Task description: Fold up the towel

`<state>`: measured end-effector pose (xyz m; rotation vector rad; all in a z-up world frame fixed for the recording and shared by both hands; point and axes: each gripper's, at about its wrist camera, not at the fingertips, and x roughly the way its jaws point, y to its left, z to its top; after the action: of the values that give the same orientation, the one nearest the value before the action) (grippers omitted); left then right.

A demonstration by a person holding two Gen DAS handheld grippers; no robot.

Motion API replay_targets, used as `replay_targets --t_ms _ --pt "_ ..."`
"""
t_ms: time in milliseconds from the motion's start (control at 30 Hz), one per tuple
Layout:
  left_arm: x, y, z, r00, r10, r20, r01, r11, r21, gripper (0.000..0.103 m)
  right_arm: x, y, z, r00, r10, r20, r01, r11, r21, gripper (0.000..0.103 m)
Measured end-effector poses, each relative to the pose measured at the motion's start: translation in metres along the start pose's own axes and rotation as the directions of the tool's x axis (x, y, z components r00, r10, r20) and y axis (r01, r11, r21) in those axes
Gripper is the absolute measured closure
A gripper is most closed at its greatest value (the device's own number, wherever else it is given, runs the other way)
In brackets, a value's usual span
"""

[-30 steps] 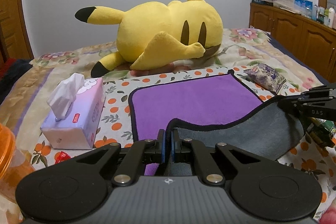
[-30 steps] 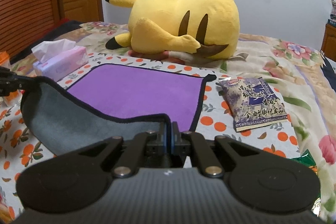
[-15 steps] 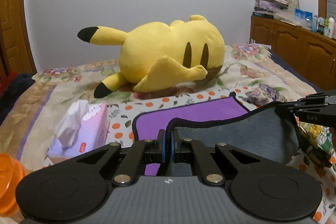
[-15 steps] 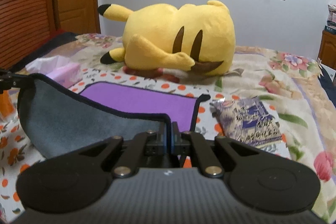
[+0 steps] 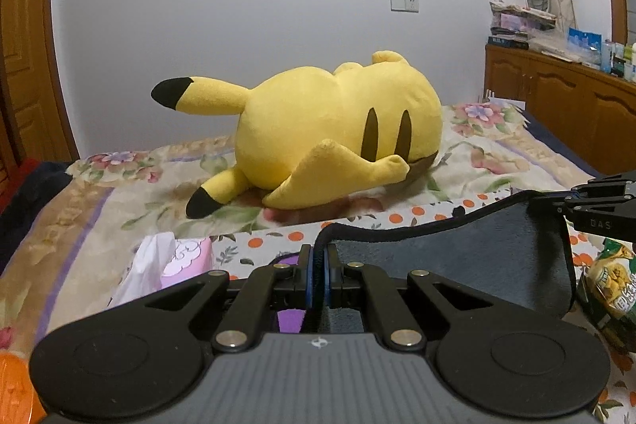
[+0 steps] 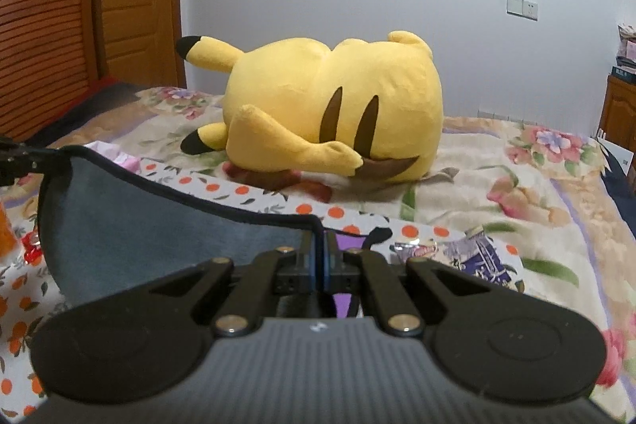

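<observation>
The towel [image 5: 457, 257] is purple on one face and grey on the other, with a black hem. Its near edge hangs lifted over the bed, grey side toward me [image 6: 159, 233]. My left gripper [image 5: 317, 265] is shut on the towel's near left corner. My right gripper [image 6: 318, 257] is shut on the near right corner. Each gripper shows in the other's view: the right one at the right edge [image 5: 596, 213], the left one at the left edge [image 6: 16, 157]. Only slivers of the purple face [image 5: 290, 318] show under the raised fold.
A big yellow plush [image 5: 330, 142] lies on the floral bed [image 6: 497, 161] behind the towel. A pink tissue box [image 5: 175, 261] is at the left. A snack packet [image 6: 477, 261] lies right of the towel, a green packet [image 5: 608, 289] at the right edge. Wooden cabinets [image 5: 564, 106] line the right wall.
Both grippers have risen and moved forward toward the plush, carrying the towel's near edge up. The grey underside now hides almost all of the purple face.
</observation>
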<state>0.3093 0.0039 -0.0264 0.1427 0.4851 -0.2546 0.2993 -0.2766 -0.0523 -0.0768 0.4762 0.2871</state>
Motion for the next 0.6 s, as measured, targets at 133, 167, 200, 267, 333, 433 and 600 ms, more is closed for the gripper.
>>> replay_targets --t_ms 133,167,200,267,333,433,600 --pt "0.008 0.001 0.005 1.000 0.013 0.005 -0.013 1.000 -0.002 0.097 0.007 0.002 0.008 1.000 -0.007 0.005 0.007 1.000 -0.015 0.099" --pt "0.010 0.001 0.006 1.000 0.016 0.006 -0.016 1.000 -0.004 0.097 0.009 0.002 0.010 1.000 -0.012 0.007 0.012 1.000 -0.018 0.099" --pt "0.012 0.002 0.008 1.000 0.021 0.007 -0.021 1.000 -0.003 0.097 0.011 0.001 0.011 1.000 -0.015 0.008 0.015 1.000 -0.018 0.099" --pt "0.013 0.002 0.009 1.000 0.022 0.011 -0.022 1.000 0.003 0.097 0.014 -0.001 0.013 1.000 -0.014 0.010 0.014 1.000 -0.003 0.099" --pt "0.014 0.001 0.011 0.999 0.026 0.017 -0.027 1.000 0.017 0.097 0.016 -0.002 0.014 1.000 -0.016 0.016 0.016 1.000 0.003 0.099" --pt "0.021 0.001 0.012 0.999 0.037 0.020 -0.038 0.999 0.027 0.097 0.022 -0.002 0.014 1.000 -0.023 0.014 0.023 1.000 -0.006 0.099" --pt "0.034 0.000 0.010 0.998 0.056 0.023 -0.057 0.998 0.022 0.097 0.030 -0.002 0.017 0.999 -0.031 0.014 0.031 0.999 -0.005 0.099"
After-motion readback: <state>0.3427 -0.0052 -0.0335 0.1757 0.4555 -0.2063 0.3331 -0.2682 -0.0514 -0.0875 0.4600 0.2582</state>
